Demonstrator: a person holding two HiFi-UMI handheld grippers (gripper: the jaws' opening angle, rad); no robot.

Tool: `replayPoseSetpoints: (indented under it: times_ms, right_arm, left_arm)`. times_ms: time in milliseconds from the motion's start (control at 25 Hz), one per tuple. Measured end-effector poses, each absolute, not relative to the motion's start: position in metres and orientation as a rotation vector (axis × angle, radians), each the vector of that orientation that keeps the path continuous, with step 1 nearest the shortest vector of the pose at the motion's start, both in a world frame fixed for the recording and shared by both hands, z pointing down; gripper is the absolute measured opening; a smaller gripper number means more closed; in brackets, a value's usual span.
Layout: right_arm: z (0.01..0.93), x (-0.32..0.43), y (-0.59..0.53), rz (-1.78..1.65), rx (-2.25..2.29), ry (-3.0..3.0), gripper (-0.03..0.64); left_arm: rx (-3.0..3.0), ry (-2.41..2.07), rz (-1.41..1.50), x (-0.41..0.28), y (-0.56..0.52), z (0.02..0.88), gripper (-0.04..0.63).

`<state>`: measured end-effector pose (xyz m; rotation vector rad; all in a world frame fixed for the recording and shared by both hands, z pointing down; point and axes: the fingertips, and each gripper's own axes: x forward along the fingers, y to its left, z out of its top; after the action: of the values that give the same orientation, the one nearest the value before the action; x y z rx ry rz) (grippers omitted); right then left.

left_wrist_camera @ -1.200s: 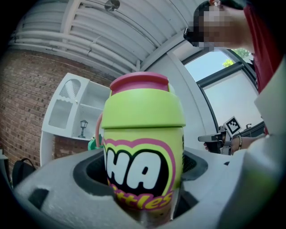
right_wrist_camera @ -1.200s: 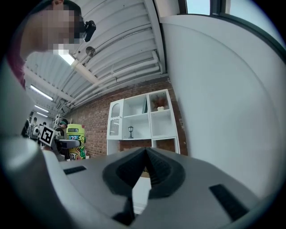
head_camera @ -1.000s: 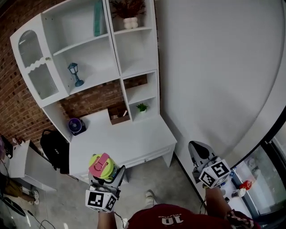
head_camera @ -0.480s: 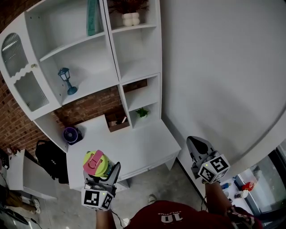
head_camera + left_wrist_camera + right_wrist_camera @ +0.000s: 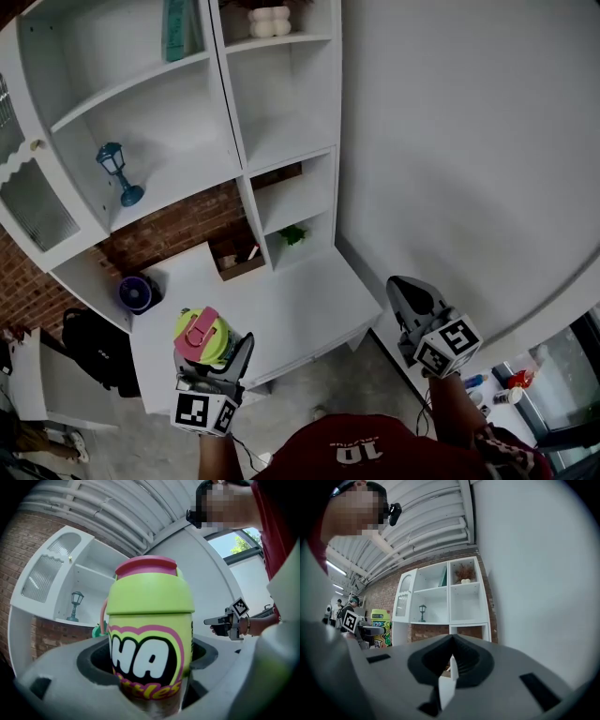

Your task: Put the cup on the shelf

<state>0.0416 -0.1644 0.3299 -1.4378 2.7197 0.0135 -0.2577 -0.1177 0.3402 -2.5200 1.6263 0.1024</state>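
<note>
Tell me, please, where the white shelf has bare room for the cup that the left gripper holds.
Bare: the compartment under the white vase, and the brick-backed compartment below it. Also the wide shelf right of the blue lantern. Crowded: the low compartment with the small plant.

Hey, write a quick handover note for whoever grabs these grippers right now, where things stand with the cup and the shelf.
Left gripper: fingers shut on the green and pink cup, held upright in front of the white desk.
Right gripper: shut, empty, raised beside the wall.
Shelf unit: ahead, above the desk; a blue lantern stands in one compartment.
Done: cup is in hand.
Left: carry it to a free compartment, set it down, release.
</note>
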Motion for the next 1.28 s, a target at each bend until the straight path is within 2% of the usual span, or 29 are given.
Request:
replayPoseSetpoints:
  times_ms: [880, 1280]
  right_arm:
    - [0.359, 0.026, -0.209, -0.065, -1.436, 2.793, 0.005]
    - [0.355, 0.053, -0.25, -0.099, -1.309, 2.799, 0.005]
  left_arm:
    - [-2.662, 1.585, 0.146, -0.24, -0.158, 0.38, 0.414]
    - [-2.645, 1.653, 0.136, -0.204, -0.19, 0.377, 0.414]
